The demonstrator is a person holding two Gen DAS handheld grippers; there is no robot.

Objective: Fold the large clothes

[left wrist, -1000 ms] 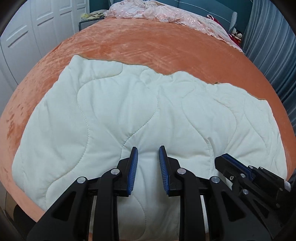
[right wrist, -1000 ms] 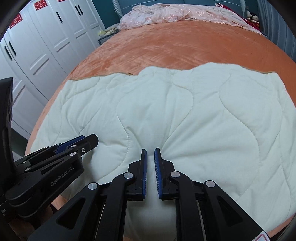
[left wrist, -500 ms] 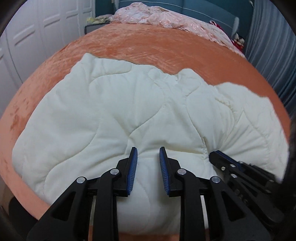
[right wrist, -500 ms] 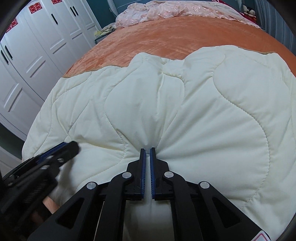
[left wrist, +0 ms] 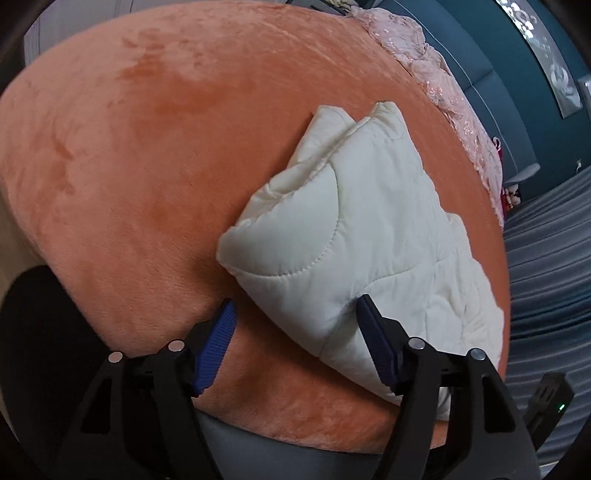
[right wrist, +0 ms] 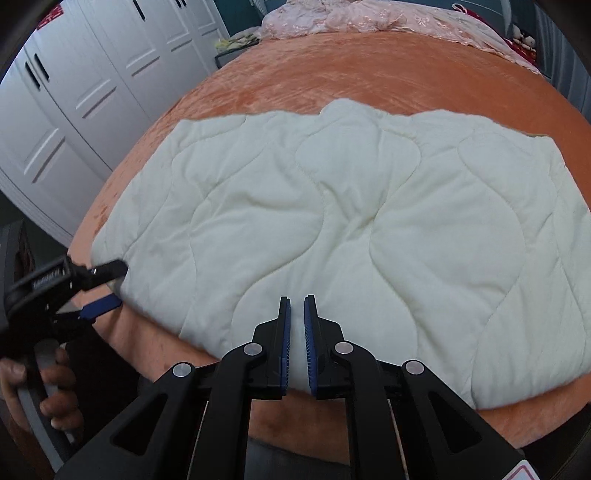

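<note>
A cream quilted garment lies folded and spread across the orange bedspread. In the right wrist view my right gripper hovers over its near edge. Its jaws are opening, with a narrow gap and no fabric pinched between them. My left gripper is at the garment's left end, held by a hand. In the left wrist view the garment shows end-on. There my left gripper is opening wide, its jaws either side of the near corner without pressing on it.
Pink lace bedding is heaped at the head of the bed. White wardrobe doors stand to the left, and a grey-blue curtain hangs to the right. The bed's near edge drops off just below both grippers.
My left gripper swung to the garment's left end, rolled over and opened wide. My right gripper let go of the pinched fold, and the garment now lies flatter.
</note>
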